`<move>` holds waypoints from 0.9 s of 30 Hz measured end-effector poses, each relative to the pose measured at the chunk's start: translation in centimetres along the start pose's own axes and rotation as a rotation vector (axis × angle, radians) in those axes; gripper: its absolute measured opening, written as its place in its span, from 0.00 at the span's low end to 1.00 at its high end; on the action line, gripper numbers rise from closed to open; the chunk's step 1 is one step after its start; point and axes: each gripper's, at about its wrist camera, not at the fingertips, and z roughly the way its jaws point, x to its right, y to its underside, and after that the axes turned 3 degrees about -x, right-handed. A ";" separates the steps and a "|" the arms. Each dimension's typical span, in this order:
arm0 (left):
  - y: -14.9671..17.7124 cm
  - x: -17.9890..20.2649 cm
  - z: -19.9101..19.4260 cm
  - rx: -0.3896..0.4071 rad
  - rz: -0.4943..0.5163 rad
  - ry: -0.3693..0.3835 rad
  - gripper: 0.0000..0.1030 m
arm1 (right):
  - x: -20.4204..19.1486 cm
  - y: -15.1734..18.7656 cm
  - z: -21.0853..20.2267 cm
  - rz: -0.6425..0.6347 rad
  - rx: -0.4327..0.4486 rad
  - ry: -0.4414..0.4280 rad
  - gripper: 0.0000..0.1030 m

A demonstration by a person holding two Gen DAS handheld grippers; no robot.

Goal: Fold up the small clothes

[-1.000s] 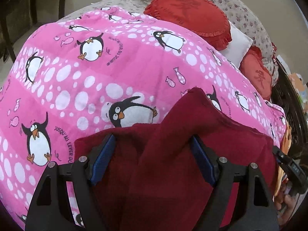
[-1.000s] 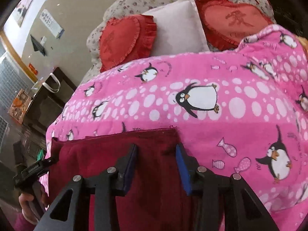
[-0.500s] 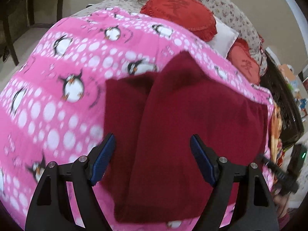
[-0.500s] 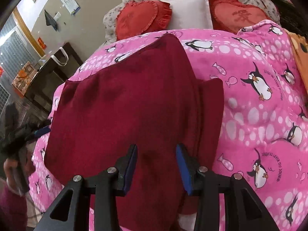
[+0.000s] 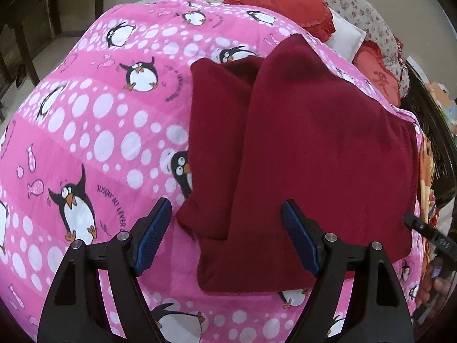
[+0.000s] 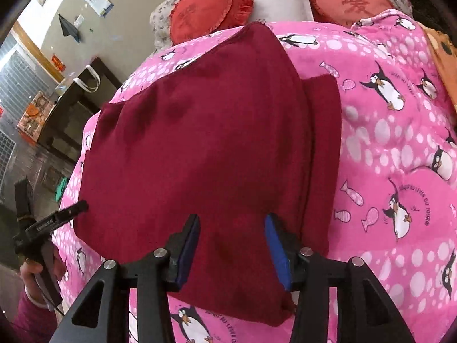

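A dark red garment (image 5: 308, 154) lies folded on the pink penguin-print blanket (image 5: 94, 120), its top layer overlapping a narrower layer at one side. It also shows in the right wrist view (image 6: 205, 143). My left gripper (image 5: 227, 237) is open and empty, hovering above the garment's near edge. My right gripper (image 6: 231, 251) is open and empty above the garment's near edge too. The other gripper's tip shows at the right edge of the left wrist view (image 5: 428, 233) and at the left of the right wrist view (image 6: 54, 220).
Red heart-shaped cushions (image 6: 208, 11) and a white pillow (image 6: 280, 0) lie at the far end of the blanket. A dark table (image 6: 71, 108) stands left of the bed. An orange printed cloth (image 5: 427, 183) lies at the blanket's right side.
Both grippers have lifted back away from the garment, which now lies released and folded on the blanket. The right gripper's jaws have opened wider.
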 end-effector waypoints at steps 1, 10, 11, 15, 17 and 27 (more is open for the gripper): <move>0.1 0.0 0.0 0.001 0.000 0.000 0.78 | -0.6 -0.4 -0.3 0.005 -0.003 -0.017 0.45; 0.5 -0.5 -0.2 0.005 0.005 0.007 0.78 | -11.8 -3.9 2.8 -0.138 -0.063 -0.167 0.46; 0.5 -0.5 -0.2 0.004 0.001 0.010 0.78 | -13.4 -4.2 3.6 -0.162 -0.076 -0.179 0.46; 0.8 -1.1 -0.3 0.003 -0.014 0.031 0.78 | -19.5 -5.6 6.8 -0.248 -0.108 -0.198 0.47; 0.9 -1.3 -0.3 0.003 -0.018 0.039 0.78 | -21.8 -6.6 8.8 -0.265 -0.119 -0.209 0.47; 1.4 -3.1 -0.7 0.010 -0.046 0.097 0.78 | -29.0 -9.3 14.9 -0.381 -0.102 -0.015 0.50</move>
